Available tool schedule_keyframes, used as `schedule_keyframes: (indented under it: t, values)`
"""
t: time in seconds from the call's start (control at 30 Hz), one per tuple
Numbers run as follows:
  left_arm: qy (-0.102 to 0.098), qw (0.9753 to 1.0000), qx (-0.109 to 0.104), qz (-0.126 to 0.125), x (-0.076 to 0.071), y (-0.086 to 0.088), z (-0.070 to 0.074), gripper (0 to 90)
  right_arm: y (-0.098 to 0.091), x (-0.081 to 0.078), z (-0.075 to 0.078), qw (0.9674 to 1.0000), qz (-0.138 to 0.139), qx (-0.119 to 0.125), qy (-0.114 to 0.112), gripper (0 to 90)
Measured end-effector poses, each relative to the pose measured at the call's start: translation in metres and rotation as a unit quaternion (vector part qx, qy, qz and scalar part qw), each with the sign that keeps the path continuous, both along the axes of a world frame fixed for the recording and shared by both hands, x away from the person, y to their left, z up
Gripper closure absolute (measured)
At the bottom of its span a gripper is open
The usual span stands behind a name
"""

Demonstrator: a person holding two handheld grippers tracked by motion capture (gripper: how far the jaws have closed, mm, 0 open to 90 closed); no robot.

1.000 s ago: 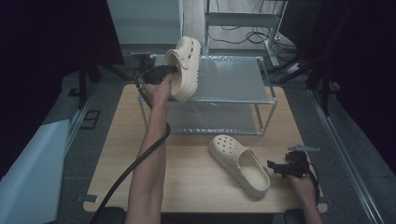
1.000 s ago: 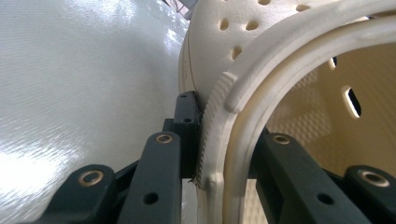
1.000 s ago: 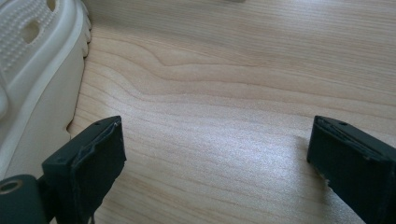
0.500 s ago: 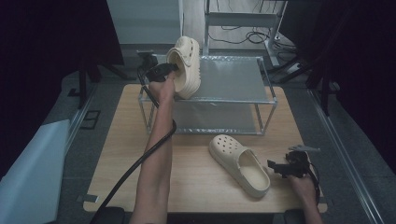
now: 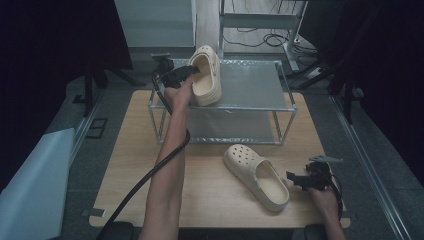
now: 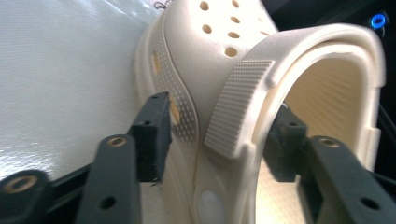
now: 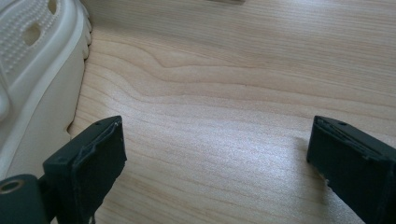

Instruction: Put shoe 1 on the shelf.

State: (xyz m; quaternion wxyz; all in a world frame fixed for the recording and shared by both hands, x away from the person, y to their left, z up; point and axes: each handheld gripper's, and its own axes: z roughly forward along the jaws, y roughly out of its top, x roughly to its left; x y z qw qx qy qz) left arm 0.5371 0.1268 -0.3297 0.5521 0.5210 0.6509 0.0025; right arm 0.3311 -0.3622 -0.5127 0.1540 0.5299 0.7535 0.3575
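The left gripper (image 5: 192,71) has just been opening its jaws, which now straddle the heel wall of the cream clog (image 5: 206,75) without pressing it; that clog lies on the top shelf of the metal rack (image 5: 260,85) near its left edge, long axis running away from the claw toward the rack's far rim, bare shelf to its right. The right gripper (image 5: 296,180) rests on the wooden table (image 5: 125,165) with jaws wide apart and empty, the second clog (image 5: 256,175) just beside its left jaw, toe pointing toward the rack.

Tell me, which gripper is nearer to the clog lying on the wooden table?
The right gripper, open, sits just beside the clog on the table. The left gripper is far off at the rack's top shelf, its jaws around the other clog.
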Motion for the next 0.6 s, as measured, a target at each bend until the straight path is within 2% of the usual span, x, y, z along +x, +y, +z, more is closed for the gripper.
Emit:
schedule_keyframes:
  t: [0.07,0.17,0.3,0.5,0.6]
  values:
    - [0.0,0.9999,0.009,-0.011,0.001,-0.003,0.0,39.4,0.0,0.0,0.0,1.0,0.0,0.0,0.0,4.7]
    - [-0.007,0.9996,0.022,-0.014,0.0,-0.008,0.001,35.5,0.0,0.0,0.0,1.0,0.002,-0.002,0.001,4.7]
    - [-0.013,0.9996,0.009,-0.022,-0.002,-0.005,0.003,32.1,0.001,0.0,0.0,1.0,0.001,-0.001,-0.001,4.7]
    - [-0.025,0.9989,0.015,-0.036,-0.007,0.0,0.006,25.9,0.001,0.0,0.0,1.0,0.002,-0.002,-0.001,4.7]
    - [-0.031,0.998,0.025,-0.048,-0.012,0.001,0.008,21.1,0.001,0.0,0.0,1.0,0.004,-0.003,0.001,4.7]
